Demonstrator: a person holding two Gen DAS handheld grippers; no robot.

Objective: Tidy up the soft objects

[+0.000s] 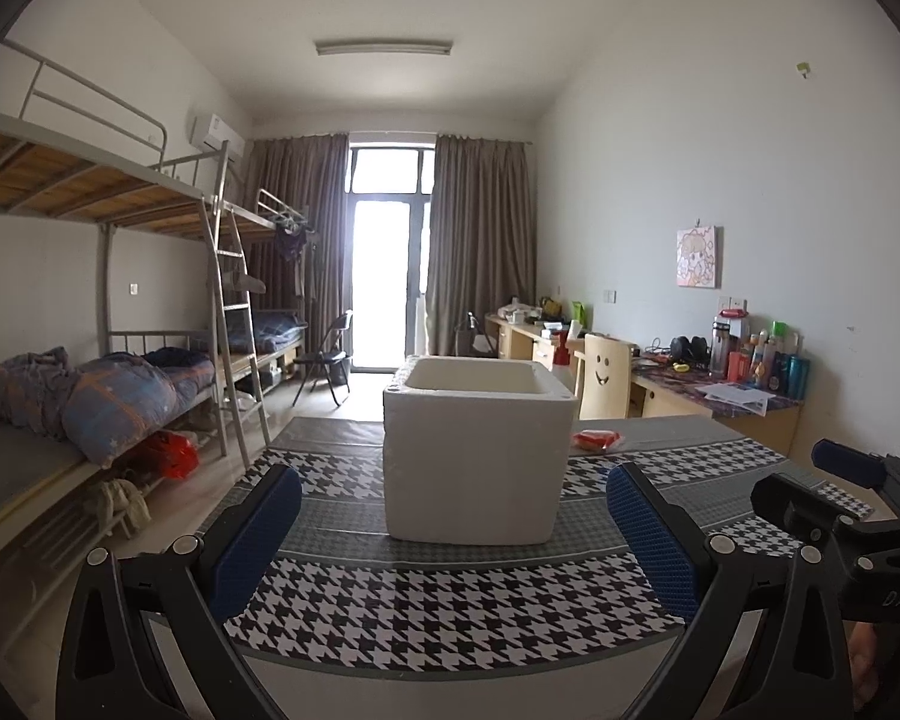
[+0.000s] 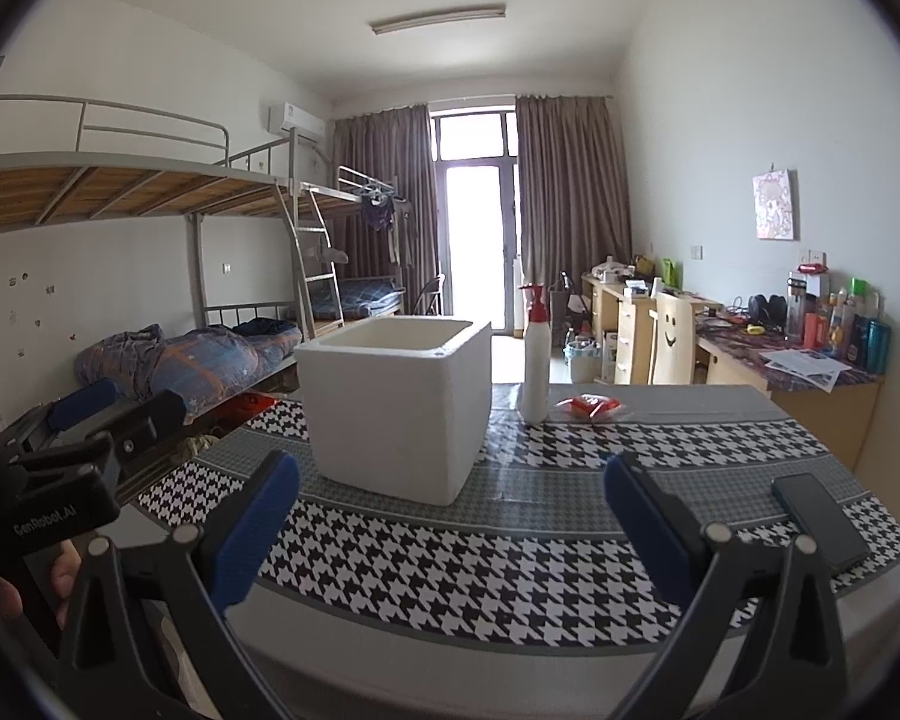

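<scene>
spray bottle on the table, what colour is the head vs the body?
Spray bottle: red head, white body. Shows only in the right wrist view, beside the foam box.

The white foam box (image 1: 477, 450) hides the spray bottle in the left view — its inside floor unseen in both.

White walls and ceiling, one long ceiling lamp (image 1: 383, 48) at upper centre. Centre frame, a bright glass balcony door (image 1: 383, 294) glares between grey-brown curtains (image 1: 480, 240). Metal bunk beds (image 1: 108, 192) fill the left, a rumpled quilt (image 1: 120, 396) on the lower mattress. Along the right wall run cluttered wooden desks (image 1: 720, 402), a smiley-backed chair (image 1: 603, 372), and a small picture (image 1: 697, 256) above.
</scene>
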